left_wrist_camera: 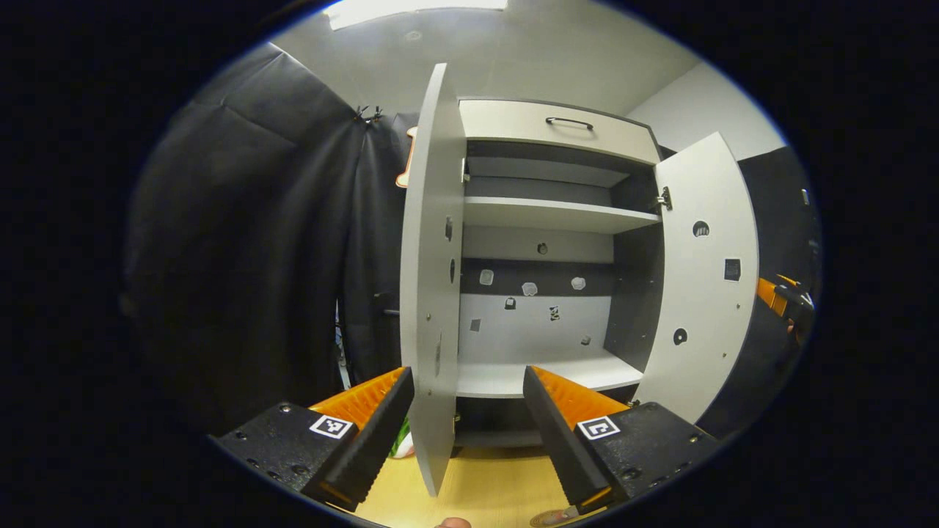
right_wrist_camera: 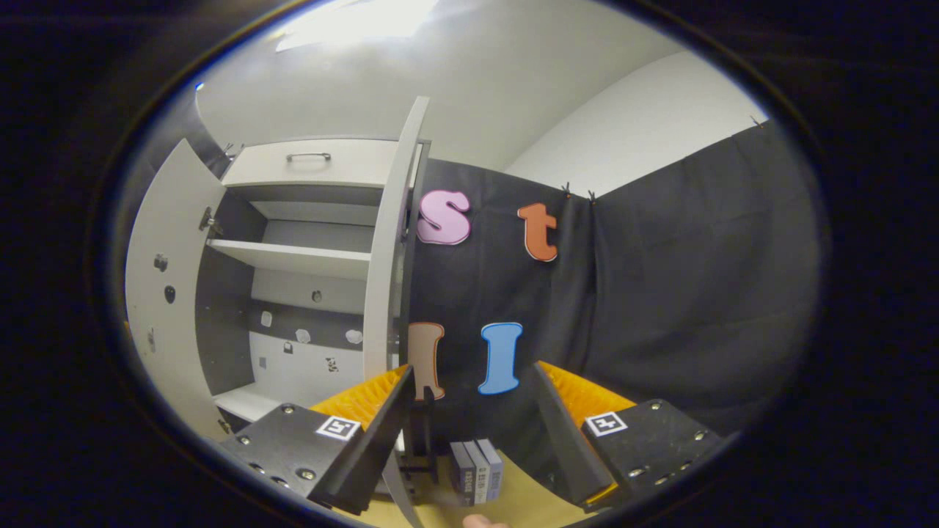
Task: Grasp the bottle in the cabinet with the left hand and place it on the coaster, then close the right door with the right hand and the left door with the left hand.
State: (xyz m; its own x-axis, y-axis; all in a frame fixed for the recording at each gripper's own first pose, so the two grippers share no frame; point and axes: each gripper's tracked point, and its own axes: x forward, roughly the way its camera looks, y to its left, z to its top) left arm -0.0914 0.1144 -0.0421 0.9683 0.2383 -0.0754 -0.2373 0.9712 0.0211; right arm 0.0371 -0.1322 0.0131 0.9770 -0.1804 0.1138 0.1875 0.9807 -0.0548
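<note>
**Cabinet with both doors open; both grippers released**

Left gripper (left_wrist_camera: 466, 433): fingers spread wide, nothing between the pads; the left door's (left_wrist_camera: 433, 293) free edge stands in the gap, touching neither finger that I can tell.
Bottle (left_wrist_camera: 400, 438): barely visible, a green-and-white sliver at the worktop's (left_wrist_camera: 484, 488) near edge, hidden behind the left finger and the door's foot. Coaster (left_wrist_camera: 552, 518): a cut-off rim at the bottom of the left gripper view, identity uncertain.
Right gripper (right_wrist_camera: 469, 433): fingers apart, empty, beside the right door's (right_wrist_camera: 389, 249) edge.
Small boxes (right_wrist_camera: 477, 462): grouped upright on the worktop by the booth wall.
Cabinet (left_wrist_camera: 543, 220): pale shelves, dark back band, drawer with handle (left_wrist_camera: 568, 122) above. Far off, the other gripper (left_wrist_camera: 785, 299) shows past the right door.
</note>
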